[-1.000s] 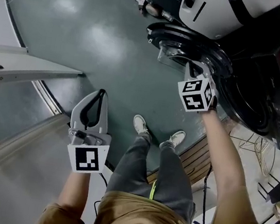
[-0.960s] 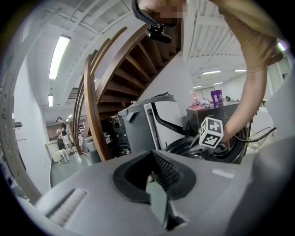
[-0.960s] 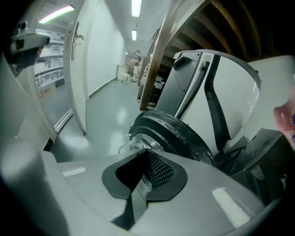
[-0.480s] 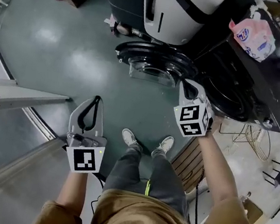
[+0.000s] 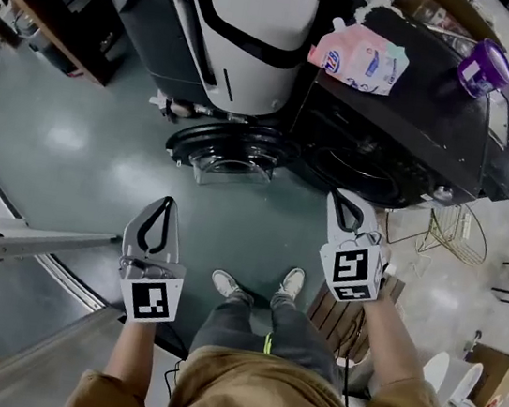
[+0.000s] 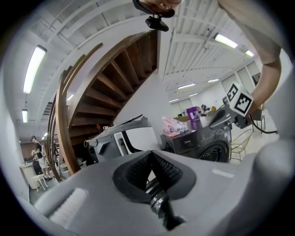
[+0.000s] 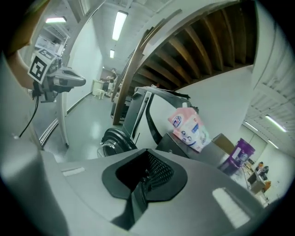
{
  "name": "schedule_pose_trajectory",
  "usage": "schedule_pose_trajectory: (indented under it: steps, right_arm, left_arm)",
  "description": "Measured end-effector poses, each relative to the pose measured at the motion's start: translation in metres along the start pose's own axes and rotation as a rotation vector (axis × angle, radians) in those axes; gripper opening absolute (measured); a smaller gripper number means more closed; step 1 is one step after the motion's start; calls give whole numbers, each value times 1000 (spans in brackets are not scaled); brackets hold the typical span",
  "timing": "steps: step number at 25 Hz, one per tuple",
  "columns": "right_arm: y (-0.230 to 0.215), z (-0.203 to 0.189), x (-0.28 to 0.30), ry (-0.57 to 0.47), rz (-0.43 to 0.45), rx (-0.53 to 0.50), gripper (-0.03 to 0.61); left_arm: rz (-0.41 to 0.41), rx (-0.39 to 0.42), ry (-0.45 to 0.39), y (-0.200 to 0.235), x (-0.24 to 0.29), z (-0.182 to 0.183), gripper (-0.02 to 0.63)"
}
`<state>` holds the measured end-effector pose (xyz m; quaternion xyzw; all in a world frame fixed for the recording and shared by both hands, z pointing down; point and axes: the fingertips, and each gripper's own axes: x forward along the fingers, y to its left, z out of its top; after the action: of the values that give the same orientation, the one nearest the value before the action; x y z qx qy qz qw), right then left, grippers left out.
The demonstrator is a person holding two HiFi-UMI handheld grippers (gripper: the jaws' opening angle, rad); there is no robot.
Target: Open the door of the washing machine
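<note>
The washing machine sits at 2 o'clock in the head view, and its round door already stands swung wide at 11 o'clock, just left of the drum opening. We judge the door stiff, fairly heavy and free-swinging on its hinge, with slippery glass at the centre, so we grip the dark rim farthest from the hinge. The left gripper at 9 o'clock and the right gripper at 3 o'clock hang apart from it, jaws pressed together on nothing.

Two grippers, one washing machine
</note>
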<state>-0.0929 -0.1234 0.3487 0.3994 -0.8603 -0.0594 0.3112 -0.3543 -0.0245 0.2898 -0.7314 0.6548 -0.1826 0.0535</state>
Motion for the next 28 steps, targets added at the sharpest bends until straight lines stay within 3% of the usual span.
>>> schedule_pose_trajectory:
  steps: [9, 28]
  right_arm:
    - [-54, -18, -82, -29, -80, 76, 5]
    - [-138, -11, -184, -179, -237, 213, 5]
  left_arm:
    - [17, 48, -62, -28, 5, 59, 60]
    - [124, 83, -100, -43, -13, 117, 60]
